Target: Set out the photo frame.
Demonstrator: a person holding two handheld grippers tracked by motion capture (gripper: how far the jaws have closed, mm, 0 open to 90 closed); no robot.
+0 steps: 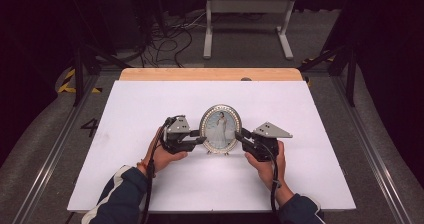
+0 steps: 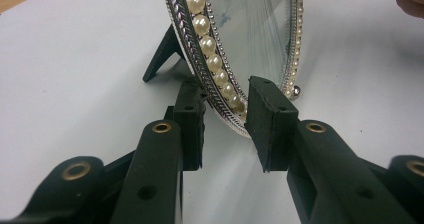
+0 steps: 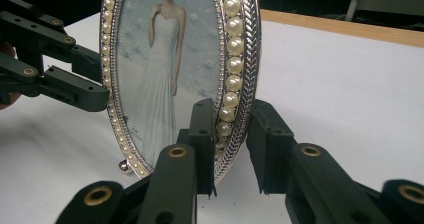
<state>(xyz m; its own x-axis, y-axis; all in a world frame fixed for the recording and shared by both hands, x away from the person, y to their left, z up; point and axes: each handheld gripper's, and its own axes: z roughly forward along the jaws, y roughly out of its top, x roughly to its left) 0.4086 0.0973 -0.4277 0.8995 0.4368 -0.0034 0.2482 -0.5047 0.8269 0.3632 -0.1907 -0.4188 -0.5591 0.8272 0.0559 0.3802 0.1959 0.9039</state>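
An oval photo frame (image 1: pixel 220 126) with a silver rim and a ring of pearls stands upright on the white tabletop (image 1: pixel 150 104), holding a picture of a person in a long white dress. My left gripper (image 1: pixel 202 140) is at its left edge, shut on the lower rim (image 2: pixel 220 89). My right gripper (image 1: pixel 238 134) is at the right edge, and its pads lie close on either side of the rim (image 3: pixel 235 109) without clearly pressing. In the right gripper view the left gripper (image 3: pixel 95 94) reaches the frame's far edge. The frame's black easel leg (image 2: pixel 162 54) rests on the table behind it.
A wooden strip (image 1: pixel 210 74) runs along the table's far edge. Beyond it on the floor are a white metal stand (image 1: pixel 247 14) and loose cables (image 1: pixel 165 39). Bare white surface surrounds the frame on every side.
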